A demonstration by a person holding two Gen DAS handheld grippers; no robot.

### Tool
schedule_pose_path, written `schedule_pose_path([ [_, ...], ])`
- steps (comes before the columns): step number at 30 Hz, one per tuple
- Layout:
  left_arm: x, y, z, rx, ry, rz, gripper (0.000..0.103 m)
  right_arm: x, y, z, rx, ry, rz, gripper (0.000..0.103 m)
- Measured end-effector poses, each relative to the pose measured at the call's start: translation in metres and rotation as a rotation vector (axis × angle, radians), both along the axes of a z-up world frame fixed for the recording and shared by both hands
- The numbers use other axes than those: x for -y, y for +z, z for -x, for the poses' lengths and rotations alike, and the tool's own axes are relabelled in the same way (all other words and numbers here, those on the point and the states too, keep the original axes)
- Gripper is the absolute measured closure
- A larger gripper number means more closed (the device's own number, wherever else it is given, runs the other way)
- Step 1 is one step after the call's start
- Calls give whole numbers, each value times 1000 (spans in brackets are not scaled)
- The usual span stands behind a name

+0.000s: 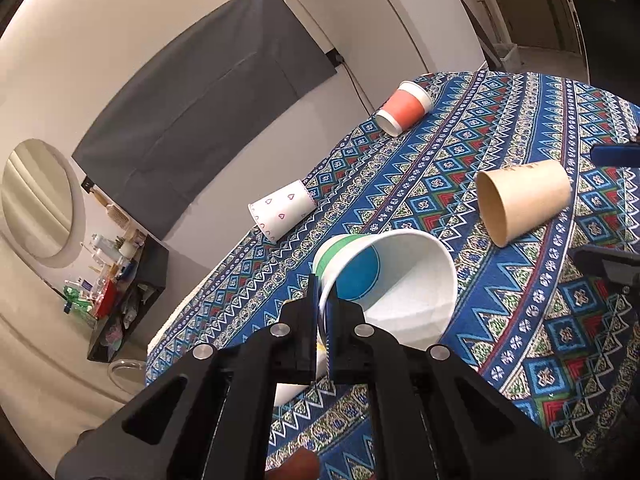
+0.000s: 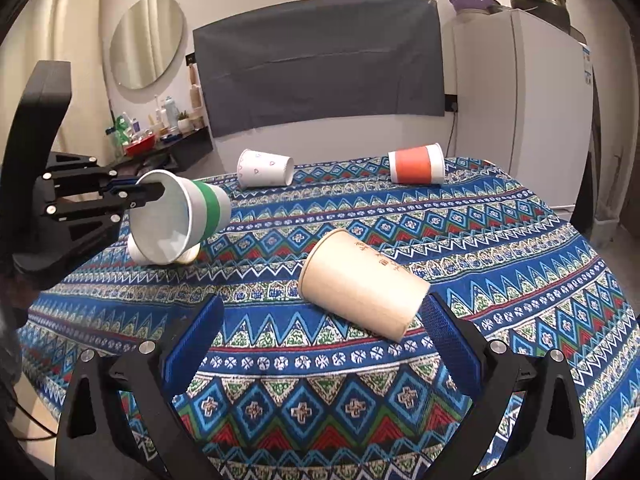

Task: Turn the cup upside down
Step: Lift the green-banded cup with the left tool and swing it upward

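My left gripper [image 1: 325, 312] is shut on the rim of a white paper cup with a green band [image 1: 384, 280], one finger inside the mouth and one outside. The cup hangs tilted above the patterned tablecloth [image 1: 520, 320], mouth toward the camera. In the right wrist view the same green-banded cup [image 2: 180, 216] is lifted at the left, held by the left gripper [image 2: 140, 196]. A tan paper cup [image 2: 360, 292] lies on its side just ahead of my right gripper [image 2: 320, 320], whose blue pads stand wide open on either side of it without touching.
A white cup with hearts [image 2: 264, 168] and an orange-banded cup [image 2: 416, 164] lie on their sides at the far edge. Another white cup [image 2: 188, 256] sits under the lifted one. A fridge [image 2: 520, 100] stands to the right, a cluttered shelf [image 2: 160, 136] to the left.
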State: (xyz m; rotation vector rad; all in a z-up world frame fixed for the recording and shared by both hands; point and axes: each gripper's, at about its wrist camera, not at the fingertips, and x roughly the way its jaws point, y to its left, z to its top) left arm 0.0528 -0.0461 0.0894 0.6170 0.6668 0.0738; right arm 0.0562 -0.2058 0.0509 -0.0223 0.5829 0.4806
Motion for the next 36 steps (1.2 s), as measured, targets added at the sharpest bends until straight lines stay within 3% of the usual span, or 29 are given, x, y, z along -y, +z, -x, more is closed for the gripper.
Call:
schedule_pose_path([
  [13,18,-16,71,16,-9,-3,99,8,-2,50,18,27,3,8],
  [27,26,-45,106,11,-28,34,97,16,-11,83,23,13,52,8],
  [30,26,-49,111,11,-29,51,88,16,-11,87,28,12,57,8],
  [34,26,-56,118,-1,-32,82,54,15,-10,89,33,15,65,8],
  [36,26,-59,122,-4,-37,81,46,15,-11,89,32,19,70,8],
])
